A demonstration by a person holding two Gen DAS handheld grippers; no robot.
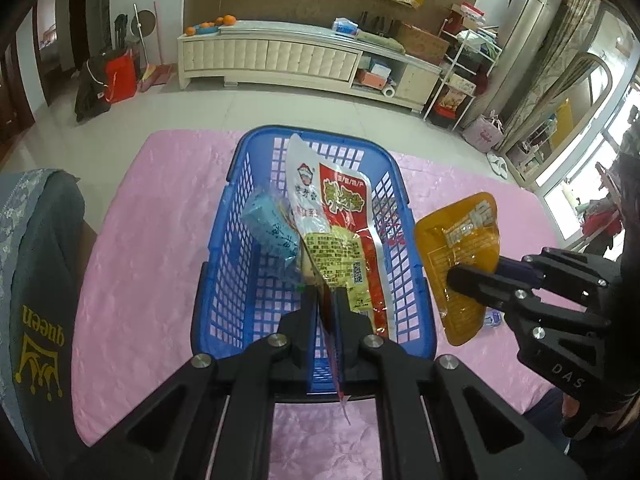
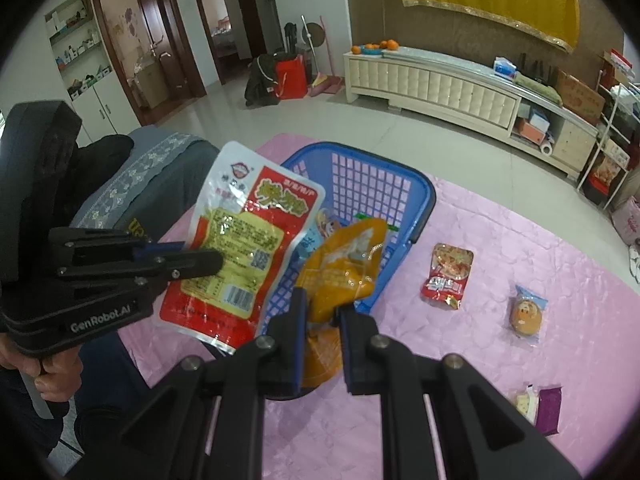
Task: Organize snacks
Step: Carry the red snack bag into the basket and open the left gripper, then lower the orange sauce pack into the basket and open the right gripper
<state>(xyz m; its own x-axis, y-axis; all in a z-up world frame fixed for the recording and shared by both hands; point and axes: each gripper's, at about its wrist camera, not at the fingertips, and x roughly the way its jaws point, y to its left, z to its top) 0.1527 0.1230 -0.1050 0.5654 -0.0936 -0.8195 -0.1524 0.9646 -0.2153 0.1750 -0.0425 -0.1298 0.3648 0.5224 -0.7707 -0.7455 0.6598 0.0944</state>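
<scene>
Pink cloth (image 1: 160,240) covers the table, tiled floor and a long cream cabinet (image 1: 280,60) beyond it

Blue basket (image 1: 224,280) sits on the cloth, straight ahead of the left gripper (image 1: 325,300) and just under its tips. A light-blue packet (image 1: 272,232) lies inside, against the basket's left wall as that gripper sees it

Left gripper: jaws clamped on the lower edge of a red-and-white pouch (image 1: 340,232), which is held up over the basket's inside, its top end reaching toward the far rim

Right gripper (image 2: 322,312): jaws closed on an orange pouch (image 2: 344,268), crumpled at the pinch. Seen from the left gripper, this pouch hangs to its right, outside the basket's right wall, over the cloth. From the right gripper itself the pouch sits in front of the basket's near rim

On the cloth to the right of the right gripper, well apart from the basket: a red packet (image 2: 448,276), a round cake in clear wrap (image 2: 526,314) further right, and a purple packet (image 2: 546,410) nearest the gripper's side

Grey cushion (image 1: 40,280) with a gold crown print lies left of the left gripper. A bare hand (image 2: 36,364) grips the left gripper's handle
</scene>
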